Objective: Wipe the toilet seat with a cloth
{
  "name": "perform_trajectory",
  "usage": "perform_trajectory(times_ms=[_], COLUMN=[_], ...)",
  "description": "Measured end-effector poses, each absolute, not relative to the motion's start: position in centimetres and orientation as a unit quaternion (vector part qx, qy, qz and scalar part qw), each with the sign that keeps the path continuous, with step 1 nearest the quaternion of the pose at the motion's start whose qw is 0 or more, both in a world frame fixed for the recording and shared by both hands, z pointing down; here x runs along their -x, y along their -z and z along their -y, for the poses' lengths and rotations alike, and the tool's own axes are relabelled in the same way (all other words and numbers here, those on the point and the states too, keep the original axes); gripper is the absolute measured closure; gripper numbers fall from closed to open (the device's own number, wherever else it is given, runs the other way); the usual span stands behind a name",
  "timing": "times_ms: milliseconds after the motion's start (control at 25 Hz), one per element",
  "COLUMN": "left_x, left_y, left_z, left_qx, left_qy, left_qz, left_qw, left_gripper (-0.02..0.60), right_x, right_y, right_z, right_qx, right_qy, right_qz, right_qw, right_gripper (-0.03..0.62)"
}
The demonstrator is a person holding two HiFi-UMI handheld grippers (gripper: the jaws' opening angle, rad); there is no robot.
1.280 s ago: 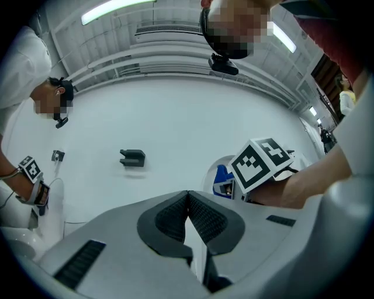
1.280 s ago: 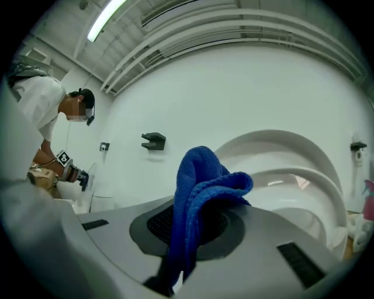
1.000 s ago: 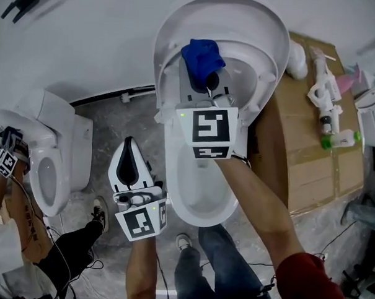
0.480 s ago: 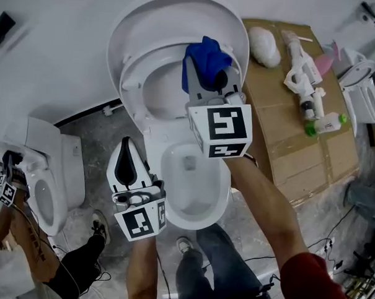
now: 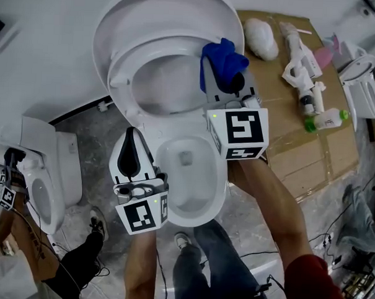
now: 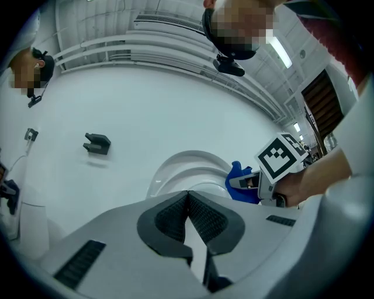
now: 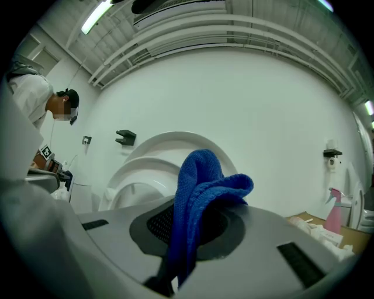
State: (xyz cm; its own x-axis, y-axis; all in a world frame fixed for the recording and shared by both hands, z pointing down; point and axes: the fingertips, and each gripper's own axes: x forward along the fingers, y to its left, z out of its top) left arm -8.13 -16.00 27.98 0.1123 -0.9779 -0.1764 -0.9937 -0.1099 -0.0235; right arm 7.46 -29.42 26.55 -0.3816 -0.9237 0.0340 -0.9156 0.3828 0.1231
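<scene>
The toilet seat (image 5: 156, 48) stands raised against its lid (image 5: 162, 11), above the back of the toilet bowl (image 5: 163, 188) as we look down on it. Our right gripper (image 5: 226, 79) reaches over the bowl's right rim. Its jaws are closed tight on a blue cloth (image 5: 224, 57), which bunches up out of the pads and folds over to one side. The cloth sits at the right edge of the raised seat, above the bowl's back right. We cannot tell whether it touches the seat.

Our left gripper (image 5: 130, 137) sits just left of the bowl, pointing the same way as the right one. Its jaws are pressed together with nothing between them.

Right of the bowl lies a flat sheet of cardboard (image 5: 305, 157). On it rest a white spray bottle (image 5: 299, 67), a small bottle with a green cap (image 5: 325, 121) and a white bundle (image 5: 262, 39).

Well to the left of the bowl stands a second toilet (image 5: 47, 170). Another person (image 5: 65, 258) works beside it.
</scene>
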Motion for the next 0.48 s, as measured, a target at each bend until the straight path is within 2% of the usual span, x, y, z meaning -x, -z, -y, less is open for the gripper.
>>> perform_trajectory(times_ms=[480], left_x=[6.8], left_y=[-30.7], left_z=[17.4], left_qx=[0.750], left_qy=[-0.052], left_qz=[-0.657], left_qw=[0.057], left_gripper=[0.565], right_x=[-10.9], right_y=[-30.5], right_z=[28.6], right_qx=[-0.569], right_qy=[0.067], right_qz=[0.817], right_qw=[0.065], right_gripper=[0.536])
